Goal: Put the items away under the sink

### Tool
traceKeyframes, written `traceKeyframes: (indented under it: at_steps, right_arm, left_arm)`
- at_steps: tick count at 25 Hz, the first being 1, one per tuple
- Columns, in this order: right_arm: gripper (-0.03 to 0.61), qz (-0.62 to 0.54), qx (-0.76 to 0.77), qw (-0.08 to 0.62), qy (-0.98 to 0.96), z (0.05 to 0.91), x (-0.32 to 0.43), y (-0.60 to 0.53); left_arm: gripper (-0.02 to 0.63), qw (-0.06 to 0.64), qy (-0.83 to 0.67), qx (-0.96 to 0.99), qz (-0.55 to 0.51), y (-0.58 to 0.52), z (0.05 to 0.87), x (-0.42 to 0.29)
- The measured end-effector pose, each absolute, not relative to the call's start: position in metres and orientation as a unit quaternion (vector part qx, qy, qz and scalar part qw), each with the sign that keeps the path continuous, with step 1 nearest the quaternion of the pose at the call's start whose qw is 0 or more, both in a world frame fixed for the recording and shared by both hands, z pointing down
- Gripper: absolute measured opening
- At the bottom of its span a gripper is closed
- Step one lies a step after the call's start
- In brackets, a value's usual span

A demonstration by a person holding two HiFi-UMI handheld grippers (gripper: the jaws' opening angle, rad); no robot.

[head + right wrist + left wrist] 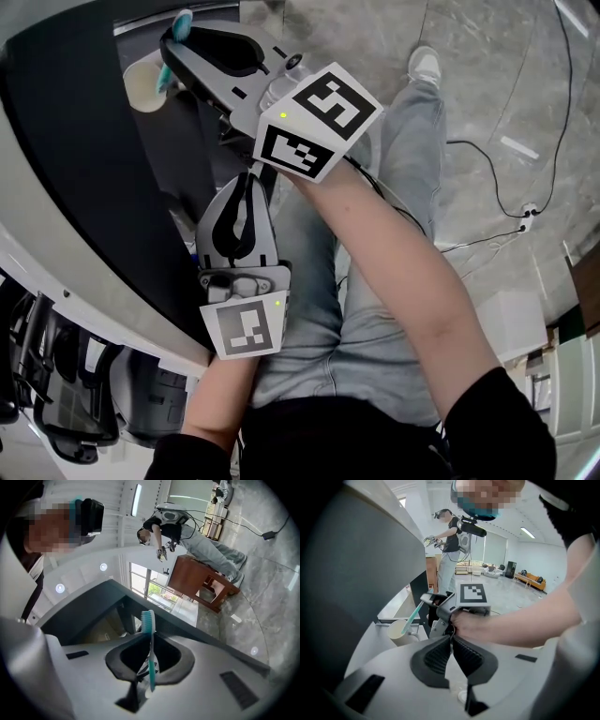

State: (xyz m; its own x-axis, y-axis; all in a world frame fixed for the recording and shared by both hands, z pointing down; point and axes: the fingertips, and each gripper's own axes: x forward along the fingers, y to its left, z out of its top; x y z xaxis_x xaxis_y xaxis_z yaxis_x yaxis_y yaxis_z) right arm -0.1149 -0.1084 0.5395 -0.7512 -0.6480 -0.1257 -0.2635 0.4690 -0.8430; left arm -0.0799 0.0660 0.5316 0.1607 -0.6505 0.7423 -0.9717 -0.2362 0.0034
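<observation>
My right gripper [180,47] is shut on a teal toothbrush [174,42], held crosswise between the jaws. In the right gripper view the toothbrush [150,648] stands upright in that gripper [150,663], bristle head up. Its lower end reaches a white cup [142,84] standing on a pale ledge beside the dark cabinet [75,159]. The left gripper view shows the cup [399,631], the toothbrush [412,616] slanting into it, and the right gripper [433,603] above. My left gripper [246,183] sits nearer my body, shut with nothing between its pads [438,656].
My legs in jeans [375,309] are below the grippers. Cables [497,187] run over the grey stone floor at the right. Office chairs [56,375] stand at the lower left. Another person [159,531] and a wooden table [201,581] are in the background.
</observation>
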Motion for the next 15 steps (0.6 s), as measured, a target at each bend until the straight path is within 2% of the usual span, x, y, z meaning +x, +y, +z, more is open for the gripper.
traceKeyframes:
  at_steps: [15]
  right_arm:
    - [0.050, -0.417, -0.208, 0.134, 0.875, 0.553, -0.159, -0.076]
  left_arm:
    - [0.035, 0.258, -0.574, 0.712, 0.312, 0.067, 0.532, -0.085]
